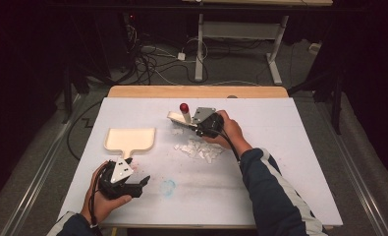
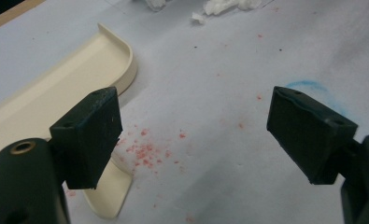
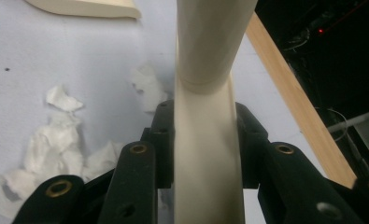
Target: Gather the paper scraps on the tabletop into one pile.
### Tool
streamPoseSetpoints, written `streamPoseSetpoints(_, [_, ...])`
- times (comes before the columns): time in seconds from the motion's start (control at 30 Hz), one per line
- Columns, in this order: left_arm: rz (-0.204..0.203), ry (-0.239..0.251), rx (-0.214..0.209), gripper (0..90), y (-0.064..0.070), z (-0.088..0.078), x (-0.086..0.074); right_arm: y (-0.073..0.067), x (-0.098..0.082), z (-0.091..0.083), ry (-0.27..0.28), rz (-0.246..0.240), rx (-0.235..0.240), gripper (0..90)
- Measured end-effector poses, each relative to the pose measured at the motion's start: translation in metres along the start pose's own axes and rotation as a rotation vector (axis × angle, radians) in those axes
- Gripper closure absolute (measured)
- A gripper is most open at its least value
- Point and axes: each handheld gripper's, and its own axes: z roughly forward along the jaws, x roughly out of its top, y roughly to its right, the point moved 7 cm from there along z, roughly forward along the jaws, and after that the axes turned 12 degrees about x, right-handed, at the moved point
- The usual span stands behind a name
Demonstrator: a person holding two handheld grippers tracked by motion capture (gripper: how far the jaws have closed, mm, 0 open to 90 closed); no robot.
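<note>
Left gripper (image 1: 143, 184) at near table edge, jaws wide apart, empty, just this side of the dustpan (image 1: 130, 138) handle. Paper scraps (image 1: 200, 149) lie right of the dustpan. Beyond the scraps, right gripper (image 1: 197, 127) is clamped on the cream brush (image 1: 180, 117) handle, red-tipped.

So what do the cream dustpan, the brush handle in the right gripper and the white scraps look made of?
Cream flat dustpan: probably moulded plastic, with a smooth matt surface and a rounded raised rim.
Cream brush handle with a red end cap: likely the same plastic, evenly coloured with a faint sheen.
White scraps: look like torn paper or tissue, with ragged crumpled edges.
</note>
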Motion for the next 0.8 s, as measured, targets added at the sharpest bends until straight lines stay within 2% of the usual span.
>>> streamPoseSetpoints(0.1, [0.002, -0.001, -0.003, 17.2, 0.001, 0.0, 0.0, -0.005, 0.001, 0.003, -0.004, -0.01, 0.026, 67.9])
streamPoseSetpoints(0.13, [0.003, -0.001, -0.004, 17.2, 0.001, 0.0, 0.0, -0.01, -0.001, 0.003, -0.01, -0.024, 0.057, 67.8])
streamPoseSetpoints(0.3, [0.004, 0.002, -0.002, 17.2, 0.001, -0.001, 0.0, -0.017, -0.007, -0.003, -0.015, -0.049, 0.1, 67.8])
streamPoseSetpoints(0.37, [0.003, 0.0, -0.004, 17.2, 0.001, -0.001, 0.0, -0.023, -0.014, -0.012, -0.008, -0.081, 0.145, 67.7])
streamPoseSetpoints(0.43, [0.004, -0.003, -0.005, 17.2, 0.001, 0.0, 0.0, -0.025, -0.017, -0.015, 0.002, -0.067, 0.15, 67.7])
streamPoseSetpoints(0.5, [0.001, -0.004, -0.006, 17.2, 0.001, 0.0, 0.0, -0.032, -0.024, -0.028, 0.01, -0.091, 0.191, 67.7])
streamPoseSetpoints(0.53, [0.001, -0.004, -0.007, 17.2, 0.002, 0.0, 0.0, -0.035, -0.027, -0.032, 0.015, -0.074, 0.199, 67.7])
streamPoseSetpoints(0.6, [0.001, -0.005, -0.006, 17.2, 0.002, 0.0, 0.0, -0.038, -0.031, -0.039, 0.016, -0.099, 0.214, 67.7])
streamPoseSetpoints(0.7, [-0.001, -0.004, -0.007, 17.3, 0.003, -0.001, 0.0, -0.042, -0.037, -0.049, 0.015, -0.104, 0.229, 67.7])
streamPoseSetpoints(0.77, [0.002, -0.004, -0.007, 17.2, 0.003, -0.001, 0.0, -0.043, -0.038, -0.051, 0.016, -0.105, 0.232, 67.7])
streamPoseSetpoints(0.8, [0.001, -0.004, -0.007, 17.2, 0.003, -0.001, 0.0, -0.042, -0.039, -0.057, 0.025, -0.102, 0.216, 67.8])
